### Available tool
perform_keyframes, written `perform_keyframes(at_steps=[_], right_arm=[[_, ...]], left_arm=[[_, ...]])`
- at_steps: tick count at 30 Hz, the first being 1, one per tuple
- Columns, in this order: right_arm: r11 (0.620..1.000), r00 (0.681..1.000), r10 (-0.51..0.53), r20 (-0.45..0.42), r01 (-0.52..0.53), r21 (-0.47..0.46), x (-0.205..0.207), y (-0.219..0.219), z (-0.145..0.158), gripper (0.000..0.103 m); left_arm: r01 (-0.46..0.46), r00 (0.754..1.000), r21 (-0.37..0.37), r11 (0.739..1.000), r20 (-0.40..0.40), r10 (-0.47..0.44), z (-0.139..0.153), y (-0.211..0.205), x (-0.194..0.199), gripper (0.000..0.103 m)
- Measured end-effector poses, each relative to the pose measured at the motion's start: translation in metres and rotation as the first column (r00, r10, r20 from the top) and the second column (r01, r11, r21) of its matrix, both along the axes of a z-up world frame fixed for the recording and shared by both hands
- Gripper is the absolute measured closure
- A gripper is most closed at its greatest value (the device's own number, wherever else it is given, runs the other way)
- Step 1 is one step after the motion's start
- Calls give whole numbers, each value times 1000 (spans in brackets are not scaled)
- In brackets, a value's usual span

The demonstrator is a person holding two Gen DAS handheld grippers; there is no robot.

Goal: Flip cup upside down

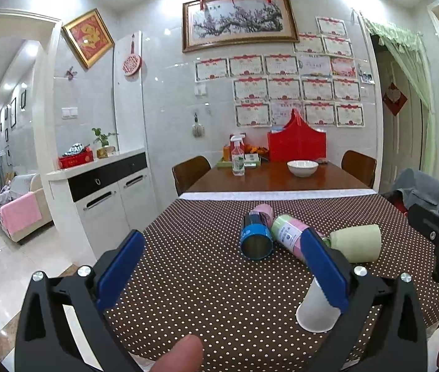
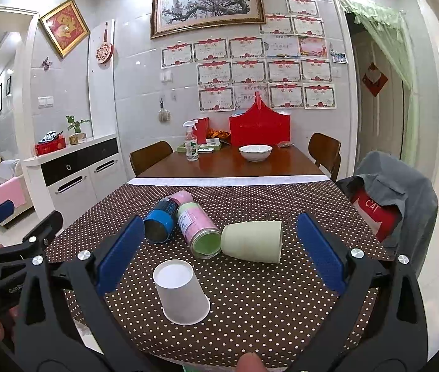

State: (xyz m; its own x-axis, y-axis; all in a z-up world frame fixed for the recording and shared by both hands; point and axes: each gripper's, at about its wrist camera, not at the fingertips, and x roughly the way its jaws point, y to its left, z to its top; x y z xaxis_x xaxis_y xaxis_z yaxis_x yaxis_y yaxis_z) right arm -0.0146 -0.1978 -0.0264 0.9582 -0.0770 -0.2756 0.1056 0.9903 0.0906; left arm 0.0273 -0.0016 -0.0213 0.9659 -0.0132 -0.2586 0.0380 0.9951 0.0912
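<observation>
A white paper cup (image 2: 182, 291) stands upside down, mouth on the dotted cloth, near the front edge; in the left wrist view it (image 1: 315, 310) is partly hidden behind my right finger. A pale green cup (image 2: 253, 241) lies on its side behind it, also in the left wrist view (image 1: 357, 243). My right gripper (image 2: 222, 257) is open and empty, above and around the white cup's area. My left gripper (image 1: 222, 266) is open and empty, to the left of the white cup.
A blue can (image 2: 160, 221) and a pink-green can (image 2: 201, 231) lie on their sides mid-cloth. The brown dotted tablecloth (image 2: 281, 294) covers the near table. A white bowl (image 2: 255, 152) and a spray bottle (image 2: 191, 142) stand farther back. A chair with a grey jacket (image 2: 396, 198) is at the right.
</observation>
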Motion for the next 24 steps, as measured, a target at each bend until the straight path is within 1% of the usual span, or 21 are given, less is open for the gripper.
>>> perform_keyframes(at_steps=[3, 12, 24], right_arm=[[1000, 1000, -7, 3, 7, -3, -3, 1, 0, 6], [1000, 1000, -11, 1, 11, -6, -7, 4, 0, 6], [1000, 1000, -18, -7, 18, -5, -14, 7, -4, 6]], left_arm=[[6, 1000, -11, 1000, 5, -6, 2, 1, -5, 4], [23, 1000, -11, 1000, 15, -22, 1, 0, -20, 4], [19, 1000, -28, 999, 21, -18, 0, 3, -23, 4]])
